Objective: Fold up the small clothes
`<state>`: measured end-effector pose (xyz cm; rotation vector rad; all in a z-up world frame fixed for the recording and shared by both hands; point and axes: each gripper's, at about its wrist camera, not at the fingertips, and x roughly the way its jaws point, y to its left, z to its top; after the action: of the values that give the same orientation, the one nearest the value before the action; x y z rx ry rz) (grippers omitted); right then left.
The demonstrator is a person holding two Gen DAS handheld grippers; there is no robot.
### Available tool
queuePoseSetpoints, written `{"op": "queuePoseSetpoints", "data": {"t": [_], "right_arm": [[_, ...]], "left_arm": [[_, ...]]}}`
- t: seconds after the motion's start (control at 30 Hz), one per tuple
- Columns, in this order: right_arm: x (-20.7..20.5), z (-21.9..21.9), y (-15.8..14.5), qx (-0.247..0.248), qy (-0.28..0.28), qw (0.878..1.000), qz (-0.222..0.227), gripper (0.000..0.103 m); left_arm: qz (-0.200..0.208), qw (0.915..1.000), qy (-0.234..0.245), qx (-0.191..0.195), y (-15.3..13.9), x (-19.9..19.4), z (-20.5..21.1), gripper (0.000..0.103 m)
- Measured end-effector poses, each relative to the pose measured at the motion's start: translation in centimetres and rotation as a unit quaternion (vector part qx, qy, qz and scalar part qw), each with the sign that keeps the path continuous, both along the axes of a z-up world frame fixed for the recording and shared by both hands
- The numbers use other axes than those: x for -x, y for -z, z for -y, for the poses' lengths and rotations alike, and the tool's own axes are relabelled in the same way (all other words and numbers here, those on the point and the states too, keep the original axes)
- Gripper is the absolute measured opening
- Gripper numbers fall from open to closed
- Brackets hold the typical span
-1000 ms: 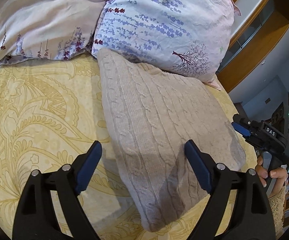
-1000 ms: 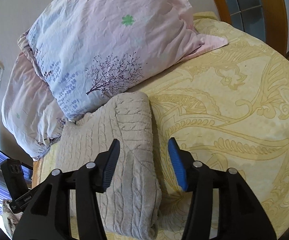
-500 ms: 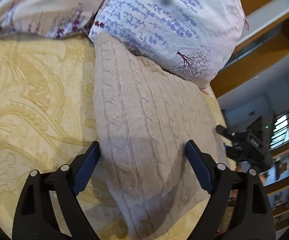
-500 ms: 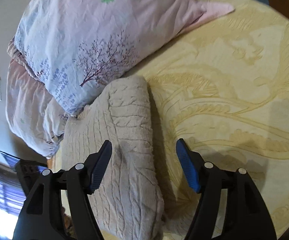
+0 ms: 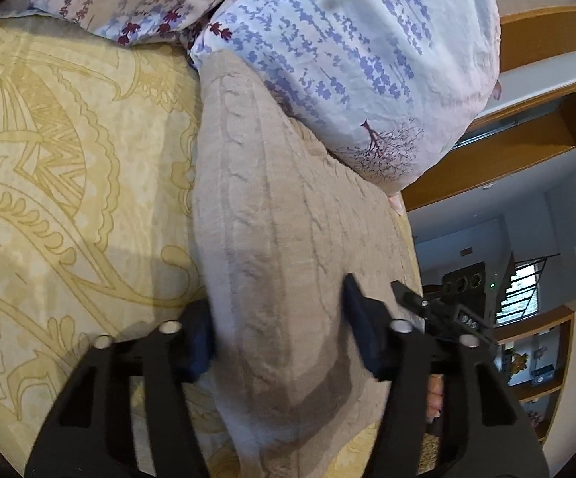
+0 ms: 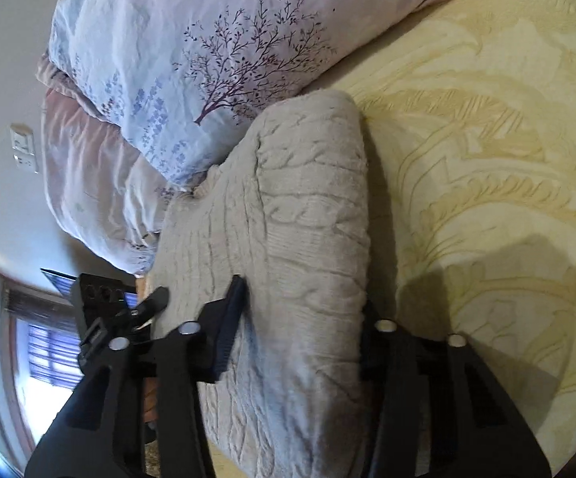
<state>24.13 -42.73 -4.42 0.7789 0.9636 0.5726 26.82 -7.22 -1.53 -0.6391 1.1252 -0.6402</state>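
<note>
Left wrist view: the left tongs (image 5: pixel 278 332) stand wide apart, straddling the near left edge of the folded beige cable-knit sweater (image 5: pixel 288 263). One blue-padded finger sits against the sweater's outer side by the bedspread, the other presses down on top of the knit; nothing is pinched shut between them. Right wrist view: the right tongs (image 6: pixel 302 332) are likewise spread wide over the sweater's (image 6: pixel 312 239) thick folded right edge, the left finger on top of the fabric, the right finger down at the fold's outer side, partly hidden by the knit. Whether either pair has actually gripped the cloth cannot be told.

The sweater lies flat on the bed, on a yellow bedspread (image 5: pixel 69 183) with a pale paisley pattern, its far end touching a floral pillow (image 6: pixel 208 47) printed with a purple tree. A second, pinkish pillow (image 6: pixel 85 167) lies just beside the first. In the left view, the right tongs' black body shows at the sweater's far edge.
</note>
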Motion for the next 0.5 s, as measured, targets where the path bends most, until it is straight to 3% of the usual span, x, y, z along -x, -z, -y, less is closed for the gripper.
{"op": "queuePoseSetpoints", "data": {"t": [0.13,0.3,0.5], "right_arm": [[1.5,-0.8,-1.5,-0.001,-0.002,0.999,0.033,0.030],[3.3,-3.4,-3.3,0.013,-0.019,0.998,0.062,0.029],[3.9,-8.6,-5.0,0.042,-0.052,0.991,0.115,0.028]], "left_arm": [[0.019,0.9997,0.006,0.013,-1.1,1.0,-0.8,0.038],[0.037,0.9992,0.013,0.010,-2.4,2.8,-2.7,0.037],[0.058,0.9983,-0.007,-0.004,-4.2,4.7,-8.0,0.037]]}}
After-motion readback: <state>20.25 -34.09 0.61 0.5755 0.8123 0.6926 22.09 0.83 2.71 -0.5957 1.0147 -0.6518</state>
